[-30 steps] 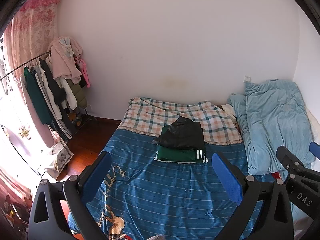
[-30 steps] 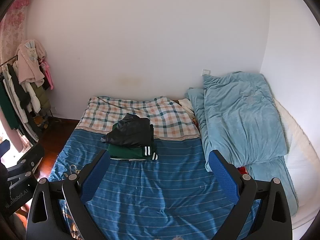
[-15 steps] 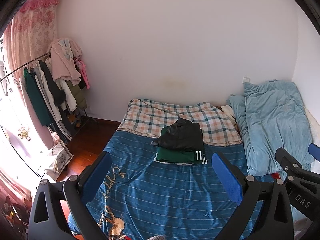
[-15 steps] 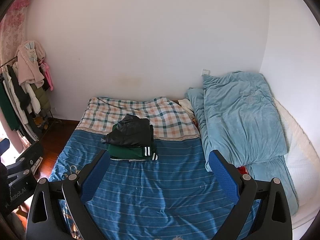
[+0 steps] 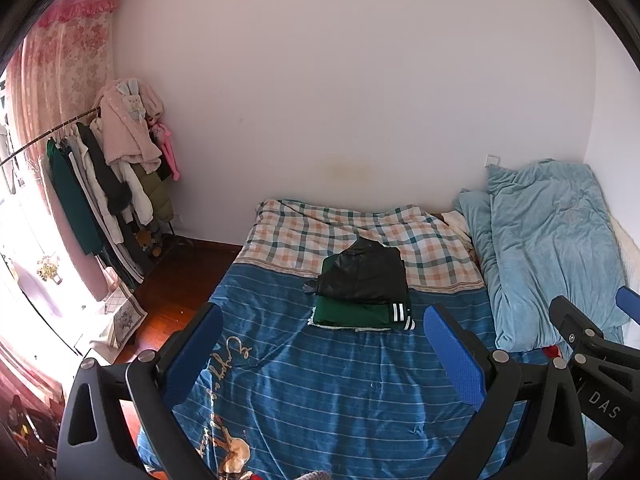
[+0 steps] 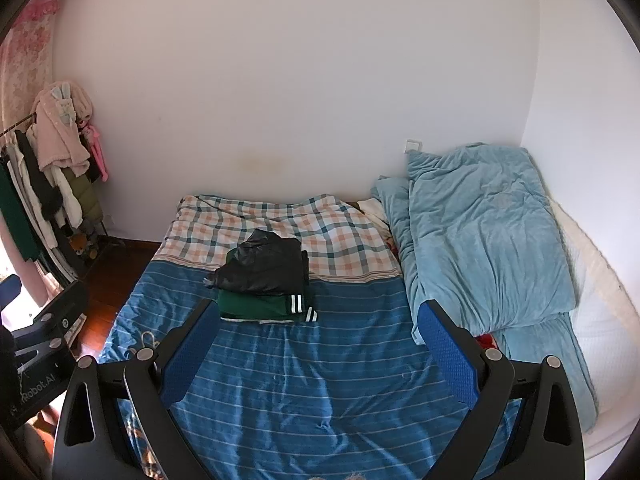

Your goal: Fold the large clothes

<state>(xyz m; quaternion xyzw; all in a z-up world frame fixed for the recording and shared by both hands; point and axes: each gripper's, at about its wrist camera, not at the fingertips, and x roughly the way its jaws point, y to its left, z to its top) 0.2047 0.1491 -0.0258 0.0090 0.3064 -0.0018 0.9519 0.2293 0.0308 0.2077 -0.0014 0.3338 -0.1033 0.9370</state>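
A folded black garment (image 5: 362,274) lies on top of a folded green garment with white stripes (image 5: 360,314) in the middle of the bed (image 5: 328,392); the pile also shows in the right wrist view (image 6: 262,268). My left gripper (image 5: 320,354) is open and empty, held above the blue striped sheet in front of the pile. My right gripper (image 6: 316,350) is open and empty, to the right of the left one, also short of the pile.
A light blue duvet (image 6: 484,240) is heaped along the bed's right side. A plaid cover (image 5: 360,232) lies at the far end by the wall. A clothes rack with hanging coats (image 5: 104,184) stands at the left over the wooden floor (image 5: 168,280).
Both grippers have drifted very slightly; the view of the bed and pile is almost the same. Nothing was taken hold of or let go.
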